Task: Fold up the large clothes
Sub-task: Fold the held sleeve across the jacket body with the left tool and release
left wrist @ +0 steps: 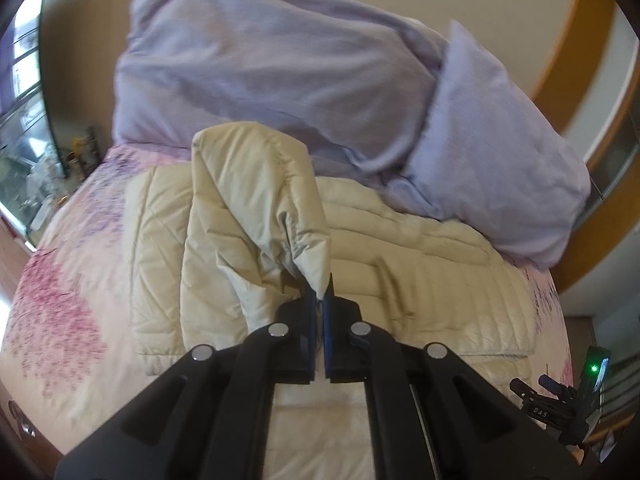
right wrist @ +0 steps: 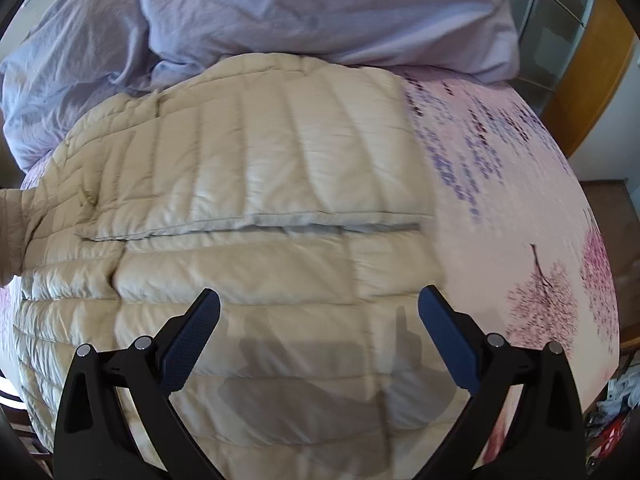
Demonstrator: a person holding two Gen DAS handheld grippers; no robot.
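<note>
A cream quilted puffer jacket (right wrist: 248,216) is spread flat on a bed covered by a pink sheet printed with blossom trees (right wrist: 520,208). The jacket's shell is a pale beige, slightly glossy fabric, stitched into narrow padded channels that run in parallel bands across the body, and a long seam or front edge is seen crossing the middle of the garment in the right wrist view. In the left wrist view a sleeve (left wrist: 256,216) is lifted up from the body of the jacket, its fabric crumpled and gathered toward the cuff, which is pinched between the blue pads of the left gripper (left wrist: 320,300); the jaws are pressed together on the cloth. The raised sleeve hangs over the left half of the garment, while the right half lies flat with its ribbed quilting showing. Beyond the jacket, on the far side of the bed, a lavender duvet (left wrist: 272,72) is bunched up, and a lavender pillow (left wrist: 496,152) is propped to the far right of it. The right gripper (right wrist: 320,332) is held above the near part of the jacket with its jaws spread wide apart, nothing between the blue pads, and its shadow is cast on the quilted fabric below. The right gripper is also glimpsed at the near right edge of the left wrist view, beside the bed.
</note>
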